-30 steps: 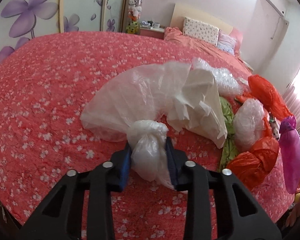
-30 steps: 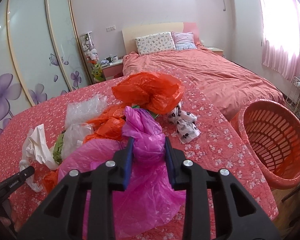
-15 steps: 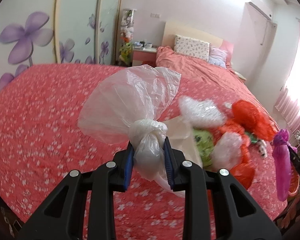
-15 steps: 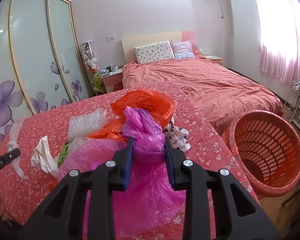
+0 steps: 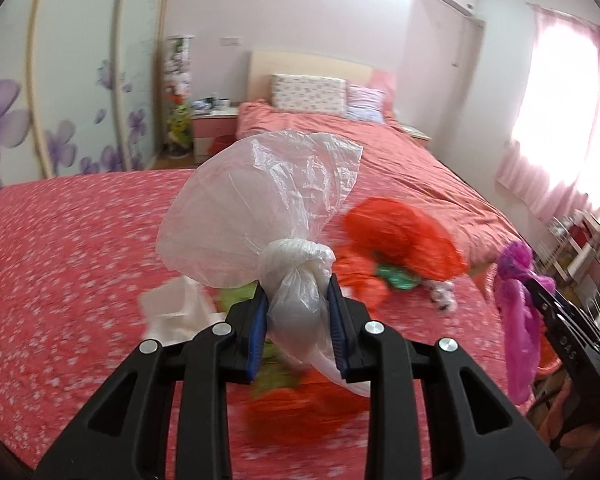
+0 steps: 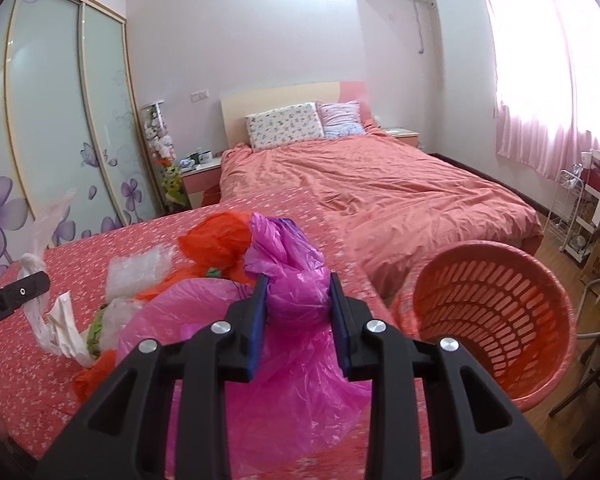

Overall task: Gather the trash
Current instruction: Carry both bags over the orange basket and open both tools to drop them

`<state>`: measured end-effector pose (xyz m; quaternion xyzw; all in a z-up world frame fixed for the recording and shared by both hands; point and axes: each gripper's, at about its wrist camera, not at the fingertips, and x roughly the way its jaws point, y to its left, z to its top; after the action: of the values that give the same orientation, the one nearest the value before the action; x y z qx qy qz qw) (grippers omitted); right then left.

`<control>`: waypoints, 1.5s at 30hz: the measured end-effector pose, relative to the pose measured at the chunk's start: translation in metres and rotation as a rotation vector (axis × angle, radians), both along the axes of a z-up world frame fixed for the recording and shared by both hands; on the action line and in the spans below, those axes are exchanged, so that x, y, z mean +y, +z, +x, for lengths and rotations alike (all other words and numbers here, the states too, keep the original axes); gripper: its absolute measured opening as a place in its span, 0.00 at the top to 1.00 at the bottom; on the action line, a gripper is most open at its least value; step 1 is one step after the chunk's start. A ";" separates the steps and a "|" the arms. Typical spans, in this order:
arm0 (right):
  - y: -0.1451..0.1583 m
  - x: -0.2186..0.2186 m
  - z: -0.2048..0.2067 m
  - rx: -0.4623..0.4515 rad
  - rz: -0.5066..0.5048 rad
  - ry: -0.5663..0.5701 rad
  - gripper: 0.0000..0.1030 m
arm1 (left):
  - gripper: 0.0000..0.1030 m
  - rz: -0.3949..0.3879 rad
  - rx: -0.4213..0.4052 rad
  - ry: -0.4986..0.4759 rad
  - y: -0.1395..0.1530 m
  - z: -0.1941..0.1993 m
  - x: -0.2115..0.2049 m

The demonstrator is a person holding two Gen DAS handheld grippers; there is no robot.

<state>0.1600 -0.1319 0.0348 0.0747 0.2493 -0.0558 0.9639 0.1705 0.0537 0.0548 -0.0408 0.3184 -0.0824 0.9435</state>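
My left gripper [image 5: 298, 312] is shut on the knot of a clear plastic bag [image 5: 260, 204], which is lifted off the red flowered cloth. My right gripper [image 6: 298, 312] is shut on a magenta plastic bag [image 6: 296, 280] that hangs down below the pads. On the cloth lie orange bags [image 5: 396, 232], bubble wrap [image 6: 138, 270], white paper [image 6: 62, 328] and a green scrap [image 6: 96, 326]. In the left wrist view the magenta bag [image 5: 516, 320] hangs at the right. In the right wrist view the left gripper's tip [image 6: 16, 298] with the clear bag [image 6: 48, 216] shows at the left edge.
An orange slatted basket [image 6: 496, 312] stands on the floor to the right of the covered surface [image 5: 60, 260]. Beyond lies a bed [image 6: 380, 188] with two pillows. A sliding wardrobe [image 6: 52, 120] lines the left wall; a wire rack [image 6: 584, 208] stands under the window.
The left gripper has lifted the clear bag off the cloth and swung right, towards the orange bags. The right gripper has risen a little with the magenta bag; the basket shows more fully.
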 end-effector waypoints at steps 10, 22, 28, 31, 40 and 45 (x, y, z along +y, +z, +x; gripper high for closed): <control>0.001 -0.047 -0.011 -0.019 -0.024 -0.096 0.72 | 0.73 -0.017 0.005 -0.165 -0.007 0.007 -0.067; -0.002 -0.118 -0.023 -0.044 -0.064 -0.232 0.71 | 0.73 -0.035 0.028 -0.359 -0.020 0.018 -0.150; -0.010 -0.156 -0.026 -0.043 -0.083 -0.307 0.71 | 0.73 -0.044 0.034 -0.462 -0.026 0.020 -0.196; -0.015 -0.174 -0.025 -0.036 -0.074 -0.340 0.71 | 0.73 -0.038 0.031 -0.511 -0.030 0.022 -0.216; -0.037 -0.220 -0.025 -0.013 -0.029 -0.419 0.71 | 0.73 -0.015 0.057 -0.598 -0.046 0.031 -0.256; -0.043 -0.235 -0.018 -0.003 0.003 -0.433 0.70 | 0.73 -0.007 0.077 -0.618 -0.052 0.032 -0.266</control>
<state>0.1421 -0.3666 -0.0087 0.1280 0.2259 -0.2613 0.9297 0.2028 -0.2127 0.0025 0.0514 0.3510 -0.3648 0.8609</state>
